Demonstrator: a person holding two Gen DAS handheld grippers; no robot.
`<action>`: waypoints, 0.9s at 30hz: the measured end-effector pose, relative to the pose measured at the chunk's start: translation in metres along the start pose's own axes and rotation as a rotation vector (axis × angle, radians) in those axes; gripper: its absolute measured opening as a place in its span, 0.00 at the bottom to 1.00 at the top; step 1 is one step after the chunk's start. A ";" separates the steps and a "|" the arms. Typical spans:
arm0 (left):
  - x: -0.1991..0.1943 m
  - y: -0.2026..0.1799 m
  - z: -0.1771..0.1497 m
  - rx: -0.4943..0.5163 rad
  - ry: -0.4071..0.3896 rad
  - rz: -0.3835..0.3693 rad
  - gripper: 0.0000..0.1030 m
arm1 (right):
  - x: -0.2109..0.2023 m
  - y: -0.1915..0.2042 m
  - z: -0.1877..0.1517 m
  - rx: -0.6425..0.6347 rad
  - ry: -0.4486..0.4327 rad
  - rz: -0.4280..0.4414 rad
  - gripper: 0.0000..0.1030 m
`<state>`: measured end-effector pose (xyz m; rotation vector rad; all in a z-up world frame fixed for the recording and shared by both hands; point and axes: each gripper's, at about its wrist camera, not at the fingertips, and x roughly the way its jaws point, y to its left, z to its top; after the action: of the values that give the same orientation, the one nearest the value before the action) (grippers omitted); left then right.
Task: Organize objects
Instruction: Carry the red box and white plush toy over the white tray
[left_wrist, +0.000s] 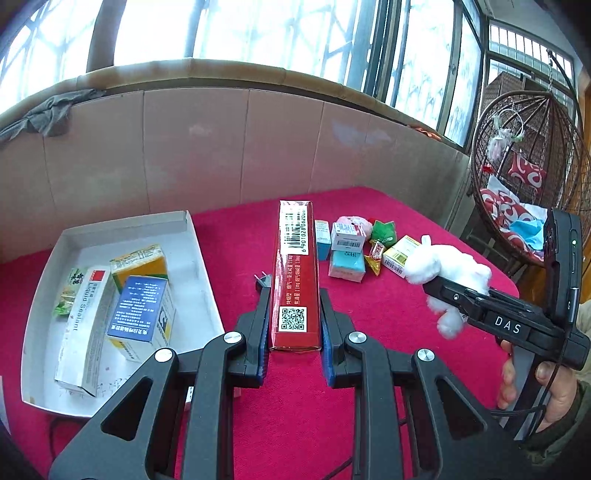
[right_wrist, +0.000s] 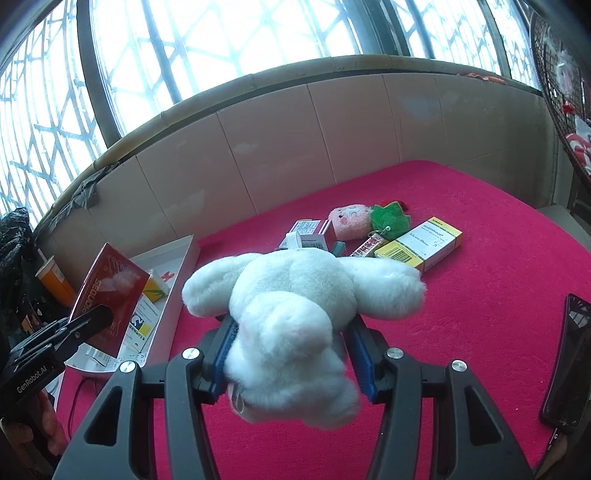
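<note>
Left tongs (left_wrist: 295, 325) squeeze tight on a long red box (left_wrist: 295, 273), lifted beside the white tray (left_wrist: 192, 254), likely so it can join the 4 boxes there. Right tongs (right_wrist: 291, 343) pinch a fluffy white bunny (right_wrist: 295, 317) above the pink table (right_wrist: 480, 258). Its face is hidden. Small boxes and toys wait behind.

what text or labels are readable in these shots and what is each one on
"Liquid Sealant": long white carton in the white cardboard tray.
"DAS": black body of the right claw, which grips a white plush toy.
"GenRobot.AI": black body of the left claw, which grips a long red box.
"GLUCOPHAGE": yellow and white medicine box.
Other print: too small to read.
</note>
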<state>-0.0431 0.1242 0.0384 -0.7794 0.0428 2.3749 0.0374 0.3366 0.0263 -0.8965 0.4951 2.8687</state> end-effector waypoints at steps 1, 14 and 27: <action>-0.001 0.003 0.000 -0.003 -0.004 0.003 0.21 | 0.001 0.004 0.000 -0.008 0.004 0.001 0.53; -0.016 0.046 -0.008 -0.083 -0.037 0.070 0.21 | 0.020 0.056 0.000 -0.116 0.037 0.023 0.53; -0.027 0.093 -0.014 -0.165 -0.071 0.145 0.21 | 0.042 0.110 0.007 -0.207 0.055 0.061 0.53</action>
<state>-0.0728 0.0315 0.0267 -0.7912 -0.1327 2.5668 -0.0209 0.2351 0.0386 -1.0095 0.2369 2.9995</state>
